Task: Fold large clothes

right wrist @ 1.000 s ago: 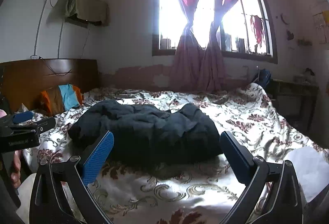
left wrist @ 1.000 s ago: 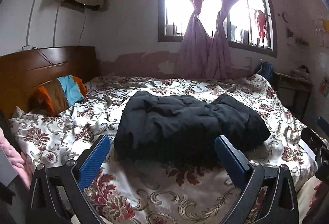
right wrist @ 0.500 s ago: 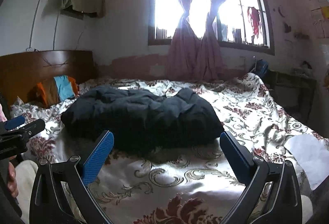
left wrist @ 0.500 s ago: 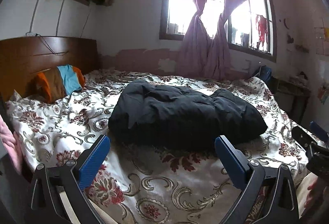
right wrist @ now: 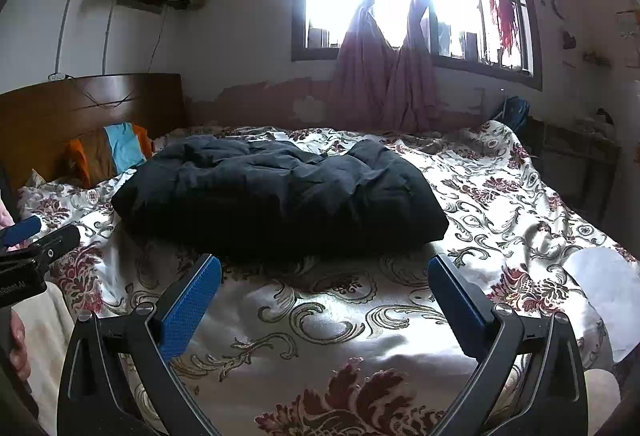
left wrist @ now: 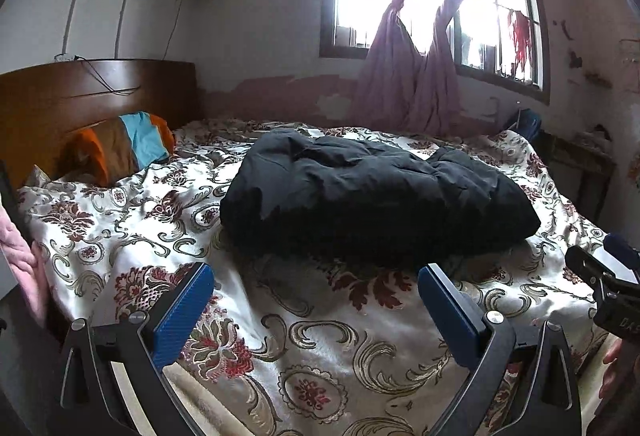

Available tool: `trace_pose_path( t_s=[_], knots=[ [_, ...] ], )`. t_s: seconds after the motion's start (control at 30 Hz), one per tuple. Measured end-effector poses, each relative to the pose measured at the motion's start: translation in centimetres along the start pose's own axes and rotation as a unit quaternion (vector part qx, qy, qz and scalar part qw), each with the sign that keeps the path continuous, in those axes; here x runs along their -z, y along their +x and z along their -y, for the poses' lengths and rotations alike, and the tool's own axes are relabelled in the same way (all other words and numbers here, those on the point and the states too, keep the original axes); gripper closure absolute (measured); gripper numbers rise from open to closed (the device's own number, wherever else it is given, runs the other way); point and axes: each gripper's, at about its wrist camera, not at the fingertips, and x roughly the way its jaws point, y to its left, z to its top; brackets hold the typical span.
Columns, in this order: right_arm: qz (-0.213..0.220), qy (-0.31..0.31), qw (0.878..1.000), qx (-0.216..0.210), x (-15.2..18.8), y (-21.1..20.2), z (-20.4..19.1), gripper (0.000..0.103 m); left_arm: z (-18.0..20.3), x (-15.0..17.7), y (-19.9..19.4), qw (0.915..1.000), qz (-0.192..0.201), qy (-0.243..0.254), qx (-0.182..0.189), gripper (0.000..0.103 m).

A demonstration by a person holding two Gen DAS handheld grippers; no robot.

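Both the left claw [left wrist: 316,300] and right claw [right wrist: 325,292] are held wide and empty, drawn back from the bulky black padded coat [left wrist: 372,192], which is left folded on the floral bedspread [left wrist: 320,348].

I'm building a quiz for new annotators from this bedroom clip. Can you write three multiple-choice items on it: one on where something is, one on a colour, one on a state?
1. Where does the black padded jacket lie?
A. on the floor
B. on the floral bedspread
C. over the headboard

2. What colour are the pads on the gripper fingers?
A. blue
B. red
C. yellow

3. How do the left gripper and right gripper stand?
A. both shut on the jacket
B. one open, one shut
C. both open, holding nothing

Answers:
1 B: the jacket sits bundled mid-bed, with the patterned cover around it.
2 A: the pads show blue in both wrist views.
3 C: each pair of fingers is spread wide, short of the jacket, over bare bedspread.
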Motion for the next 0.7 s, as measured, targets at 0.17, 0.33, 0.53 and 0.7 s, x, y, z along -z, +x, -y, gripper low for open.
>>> trace_pose_path(
  t_s=[0.17,0.33,0.53,0.7],
  knots=[
    [-0.003,-0.001,1.0,0.001,0.12,0.13,-0.07,0.002,0.04,0.01,-0.02,1.0,-0.002,0.0,-0.001,0.0],
    [-0.004,-0.001,1.0,0.002,0.21,0.24,-0.1,0.002,-0.13,0.1,0.15,1.0,-0.007,0.001,-0.002,0.0],
    [-0.006,0.0,1.0,0.002,0.24,0.32,-0.04,0.002,-0.06,0.12,0.31,1.0,-0.009,0.002,-0.003,0.0],
    [-0.004,0.002,1.0,0.004,0.17,0.39,0.1,0.002,0.18,0.17,0.54,0.9999,-0.012,0.007,-0.005,0.0]
  ],
)
